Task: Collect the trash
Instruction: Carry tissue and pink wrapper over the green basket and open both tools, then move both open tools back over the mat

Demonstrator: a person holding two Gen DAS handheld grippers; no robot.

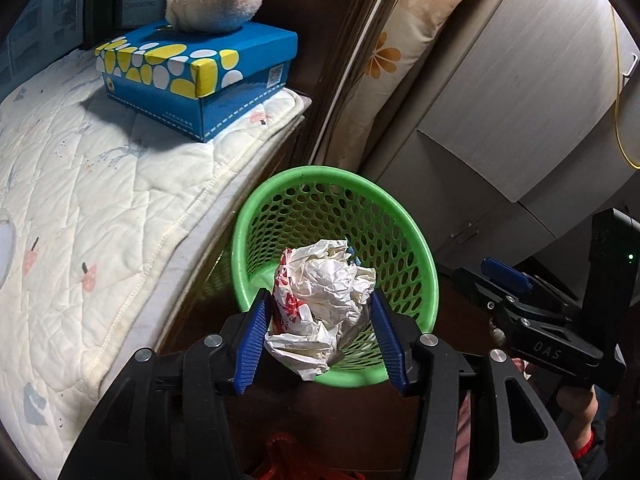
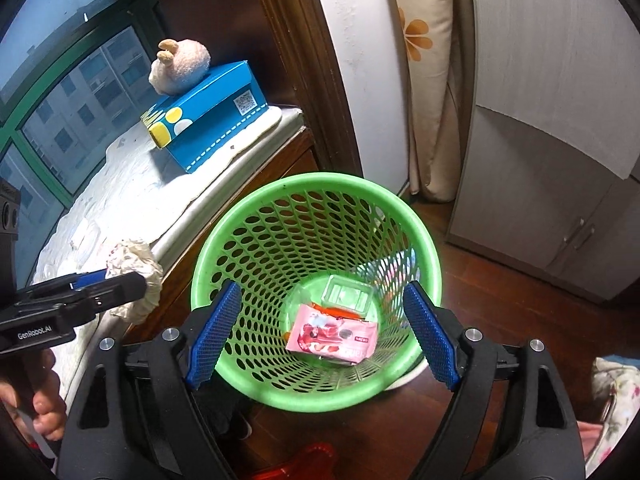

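My left gripper (image 1: 318, 320) is shut on a crumpled white and red paper wrapper (image 1: 320, 300) and holds it above the near rim of the green perforated trash basket (image 1: 404, 216). In the right wrist view the same wrapper (image 2: 134, 276) sits in the left gripper (image 2: 120, 280) to the left of the basket (image 2: 248, 216). My right gripper (image 2: 320, 336) is open and empty over the basket's mouth. Inside the basket lie a pink snack packet (image 2: 332, 334) and a clear plastic tray (image 2: 346, 294).
A quilted white mat (image 1: 80, 200) covers the window ledge to the left. On it stands a blue tissue box (image 1: 200, 80) with a plush toy (image 1: 216, 0) on top. A white cabinet (image 2: 560, 160) stands to the right. The floor is dark wood (image 2: 500, 300).
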